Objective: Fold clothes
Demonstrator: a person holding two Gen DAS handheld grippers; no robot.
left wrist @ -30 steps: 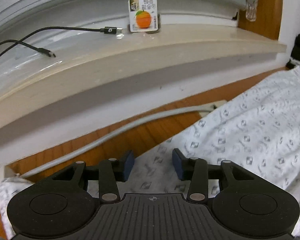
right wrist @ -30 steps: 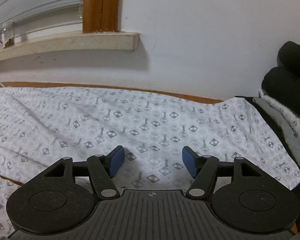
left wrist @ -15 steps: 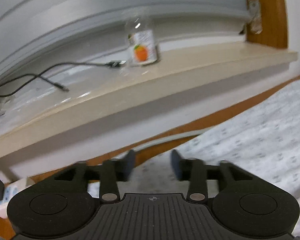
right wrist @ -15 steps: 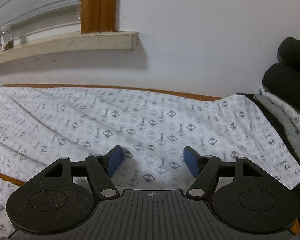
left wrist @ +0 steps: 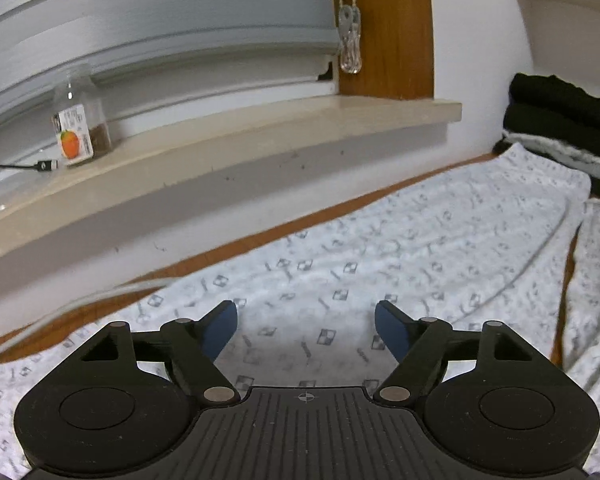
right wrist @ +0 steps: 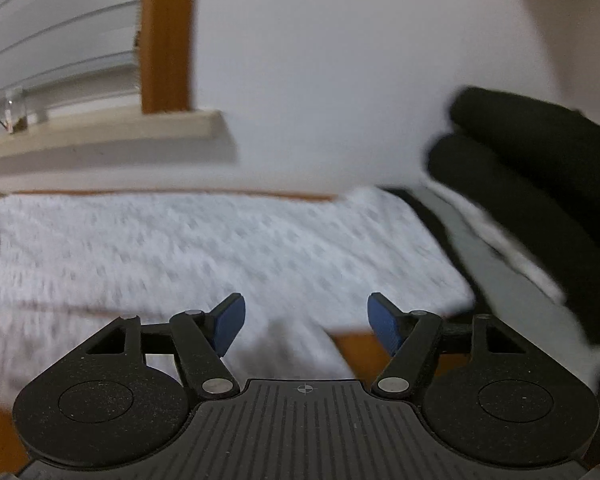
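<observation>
Wooden surface [left wrist: 100, 308] below a windowsill carries the patterned white garment [left wrist: 420, 240], spread flat, its long axis running lower left to upper right. Left claw [left wrist: 306, 330] and right claw [right wrist: 306, 322] hover over it, both wide apart, holding nothing.

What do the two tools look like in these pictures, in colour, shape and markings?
Both look the same. The left tool and the right tool each have a black ribbed body, a small crosshair mark, two round black discs, black link arms with silver pins, and blue fingertips. No cables or sleeves show.
</observation>
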